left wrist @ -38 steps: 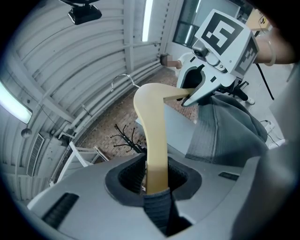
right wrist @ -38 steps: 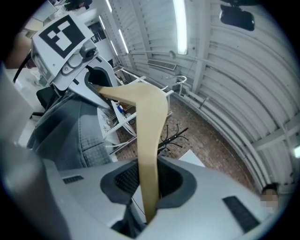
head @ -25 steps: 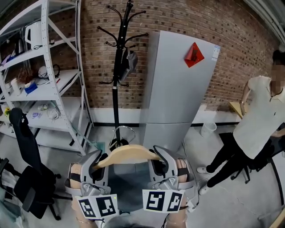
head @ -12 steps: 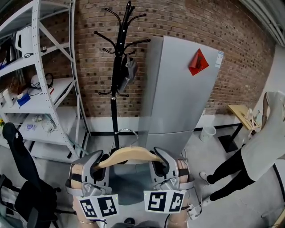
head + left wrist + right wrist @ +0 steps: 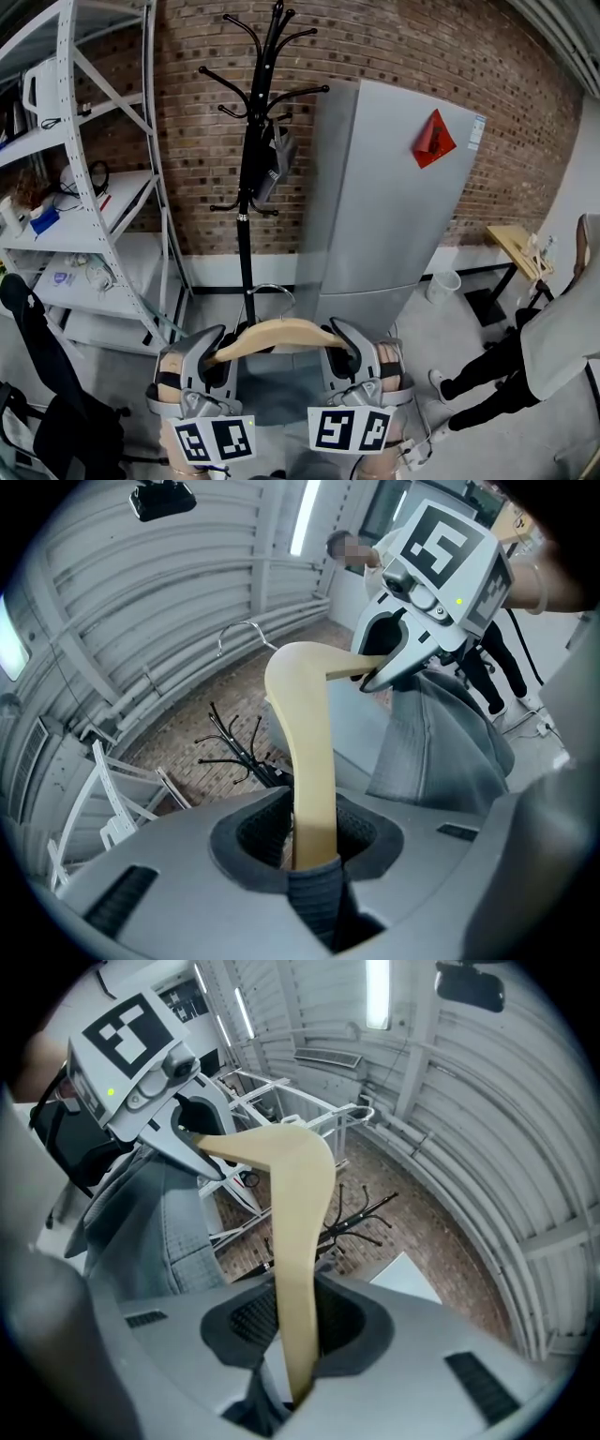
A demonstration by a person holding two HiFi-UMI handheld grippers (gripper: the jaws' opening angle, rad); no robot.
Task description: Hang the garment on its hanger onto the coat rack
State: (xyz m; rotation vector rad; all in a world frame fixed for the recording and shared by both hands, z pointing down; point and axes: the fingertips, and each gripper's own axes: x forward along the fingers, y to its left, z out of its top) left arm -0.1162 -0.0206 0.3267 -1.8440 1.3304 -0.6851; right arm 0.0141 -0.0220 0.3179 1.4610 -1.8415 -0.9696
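A pale wooden hanger (image 5: pixel 279 333) with a metal hook (image 5: pixel 270 291) carries a grey garment (image 5: pixel 267 389) that hangs down between my hands. My left gripper (image 5: pixel 214 353) is shut on the hanger's left arm (image 5: pixel 314 789), with grey cloth caught under it. My right gripper (image 5: pixel 342 352) is shut on the hanger's right arm (image 5: pixel 295 1279). The black coat rack (image 5: pixel 251 159) stands ahead against the brick wall, its curved hooks up high; a dark item (image 5: pixel 277 155) hangs on one of them. The rack also shows small in the left gripper view (image 5: pixel 234 747) and the right gripper view (image 5: pixel 361 1213).
A tall grey cabinet (image 5: pixel 389 197) with a red diamond sticker stands right of the rack. White metal shelving (image 5: pixel 84 169) with clutter fills the left. A black office chair (image 5: pixel 47 375) sits at lower left. A person (image 5: pixel 553 347) stands at the right edge.
The view has tilted up and drawn nearer the rack, which now looms larger. The person at the right has slid toward the edge. Both grippers keep the same hold on the hanger.
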